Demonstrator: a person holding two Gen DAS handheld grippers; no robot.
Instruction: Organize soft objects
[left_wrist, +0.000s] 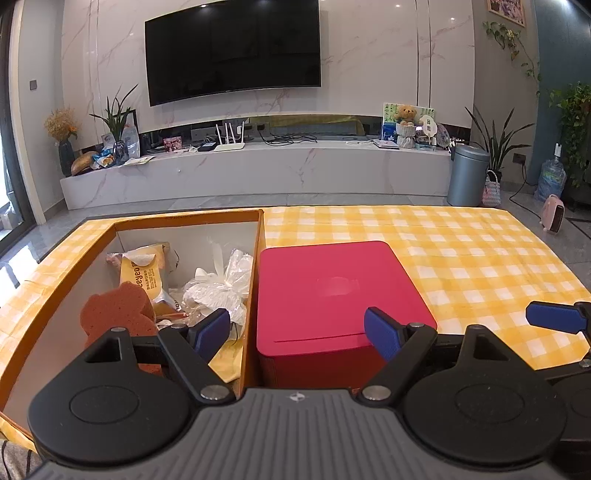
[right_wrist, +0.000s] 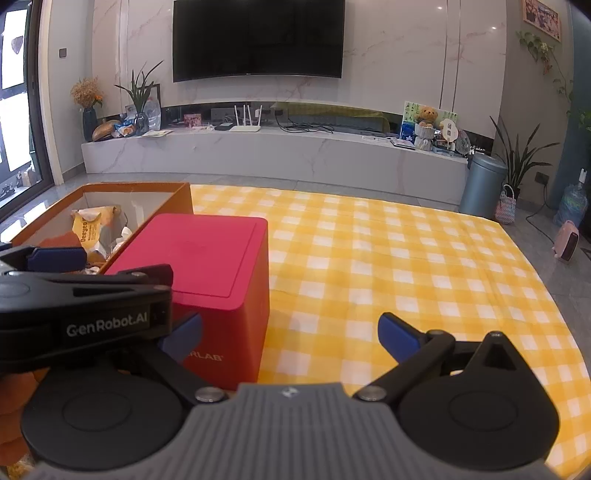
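Now we see the left gripper spread wide and empty, straddling the orange box wall and red box; the sponge and snack packet lie inside; rightward, our right gripper gapes over the checked bench.

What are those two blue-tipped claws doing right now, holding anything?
Left gripper: open, holding nothing, poised above the red box.
Right gripper: open, holding nothing, above the checked tablecloth.
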